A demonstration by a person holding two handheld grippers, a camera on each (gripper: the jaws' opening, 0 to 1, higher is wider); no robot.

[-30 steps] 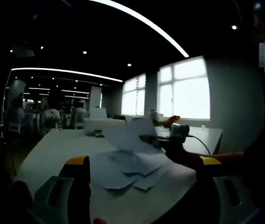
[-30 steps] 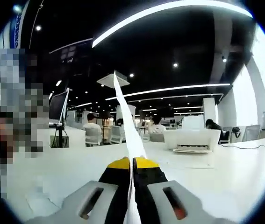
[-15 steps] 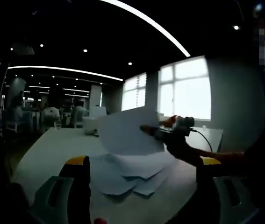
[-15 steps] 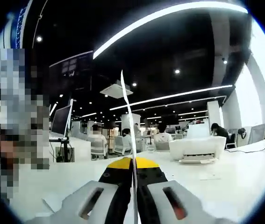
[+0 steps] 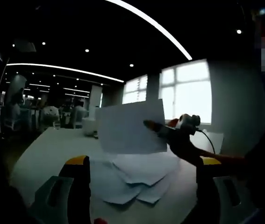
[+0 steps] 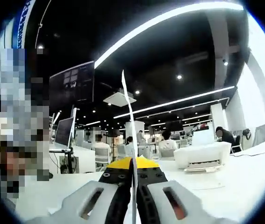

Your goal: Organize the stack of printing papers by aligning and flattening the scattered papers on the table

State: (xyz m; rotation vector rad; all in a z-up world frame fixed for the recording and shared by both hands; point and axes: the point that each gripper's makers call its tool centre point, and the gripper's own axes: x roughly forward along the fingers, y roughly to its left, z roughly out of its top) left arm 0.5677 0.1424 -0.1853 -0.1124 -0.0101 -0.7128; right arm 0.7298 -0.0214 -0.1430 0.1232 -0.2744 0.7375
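Observation:
A loose pile of white printing papers [image 5: 132, 179] lies scattered on the white table [image 5: 48, 149]. My left gripper [image 5: 143, 161] hangs open above the table's near edge, its yellow-tipped jaws wide apart on either side of the pile. Above the pile, the right gripper [image 5: 152, 125] comes in from the right and holds one sheet [image 5: 131, 127] upright in the air. In the right gripper view that sheet [image 6: 129, 112] shows edge-on as a thin white line, with my right gripper [image 6: 133, 164] shut on its lower edge.
A white printer [image 6: 202, 156] stands on the far side of the table [image 6: 244, 177]. A monitor [image 6: 63, 133] stands to the left. People sit at desks [image 6: 102, 149] in the background. Bright windows [image 5: 184, 95] lie beyond the table.
The right gripper has lifted the sheet higher above the pile, and it now stands more upright. The left gripper has held still.

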